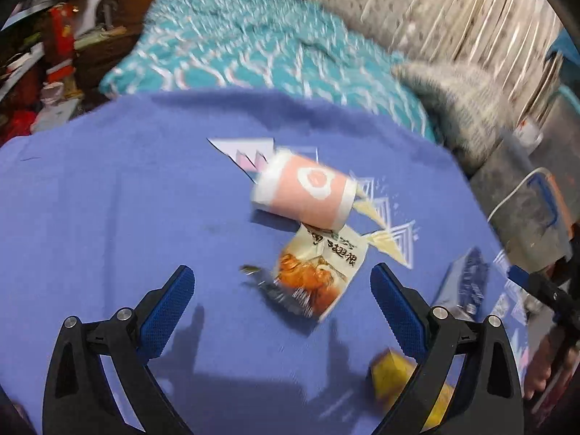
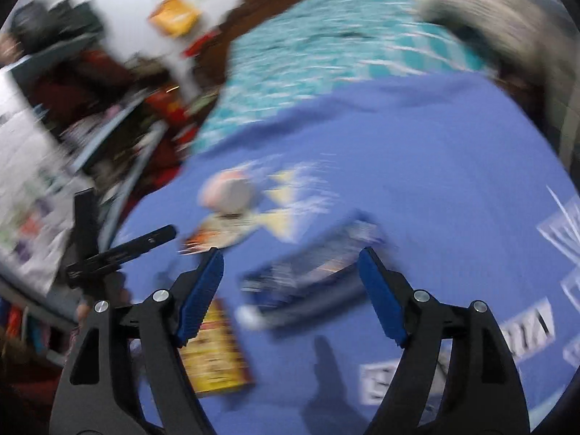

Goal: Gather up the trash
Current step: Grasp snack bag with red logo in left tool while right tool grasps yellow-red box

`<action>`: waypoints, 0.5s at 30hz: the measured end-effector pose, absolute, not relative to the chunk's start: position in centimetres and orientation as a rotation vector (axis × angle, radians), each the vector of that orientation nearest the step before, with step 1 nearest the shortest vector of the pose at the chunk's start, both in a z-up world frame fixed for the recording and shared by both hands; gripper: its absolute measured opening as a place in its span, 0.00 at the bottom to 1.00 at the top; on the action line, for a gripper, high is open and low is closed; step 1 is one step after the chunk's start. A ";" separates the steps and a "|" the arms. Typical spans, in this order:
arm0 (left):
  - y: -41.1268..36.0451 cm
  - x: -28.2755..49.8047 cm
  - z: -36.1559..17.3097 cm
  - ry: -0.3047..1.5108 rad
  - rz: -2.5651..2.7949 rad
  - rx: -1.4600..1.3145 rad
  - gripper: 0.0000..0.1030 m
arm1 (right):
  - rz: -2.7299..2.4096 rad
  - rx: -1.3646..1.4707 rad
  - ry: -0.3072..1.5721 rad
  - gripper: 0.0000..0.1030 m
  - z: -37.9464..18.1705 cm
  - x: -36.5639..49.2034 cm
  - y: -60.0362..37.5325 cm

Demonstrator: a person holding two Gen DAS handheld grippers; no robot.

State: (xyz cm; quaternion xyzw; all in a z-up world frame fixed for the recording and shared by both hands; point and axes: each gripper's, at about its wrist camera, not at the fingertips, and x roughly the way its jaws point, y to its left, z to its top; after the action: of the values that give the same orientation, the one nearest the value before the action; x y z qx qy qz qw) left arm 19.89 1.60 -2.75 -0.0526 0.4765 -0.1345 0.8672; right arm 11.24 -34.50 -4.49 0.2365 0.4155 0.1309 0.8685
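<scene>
Nearest on the blue blanket (image 1: 108, 199), a yellow packet (image 2: 217, 355) lies beside the right gripper (image 2: 290, 286), whose wide-open jaws frame a dark blue wrapper (image 2: 311, 272) without touching. The left gripper (image 1: 282, 301) gapes empty around an orange snack wrapper (image 1: 315, 279); beyond it lies a pink cup (image 1: 304, 192), the teal quilt (image 1: 253, 43) farthest.

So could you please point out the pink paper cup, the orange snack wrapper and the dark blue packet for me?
pink paper cup (image 1: 308, 190): left wrist view, on its side wall.
orange snack wrapper (image 1: 315, 275): left wrist view, on its printed face.
dark blue packet (image 2: 311, 272): right wrist view, on its blurred middle.
</scene>
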 end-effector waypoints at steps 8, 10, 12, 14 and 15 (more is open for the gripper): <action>0.4 18.7 -5.5 1.079 -0.356 -0.126 0.34 | 0.229 0.767 0.907 0.82 -9.8 10.3 -33.7; 1.4 17.0 -4.5 1.035 -0.347 -0.127 0.34 | 0.253 0.728 0.900 0.82 -9.1 9.4 -31.1; 3.0 15.0 -3.5 1.010 -0.357 -0.162 0.34 | 0.298 0.679 0.903 0.82 -8.5 8.3 -28.6; 4.6 12.6 -2.3 0.986 -0.367 -0.186 0.34 | 0.367 0.629 0.902 0.82 -7.8 6.8 -26.3; 5.1 11.5 -2.0 0.974 -0.370 -0.189 0.34 | 0.400 0.583 0.894 0.82 -7.2 5.5 -25.0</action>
State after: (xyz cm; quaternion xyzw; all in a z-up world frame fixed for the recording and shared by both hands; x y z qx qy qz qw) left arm 11.55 5.12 -1.97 -0.0904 0.4647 -0.1763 0.8630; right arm 5.53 -25.01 -7.17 0.2760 0.4233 0.1894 0.8419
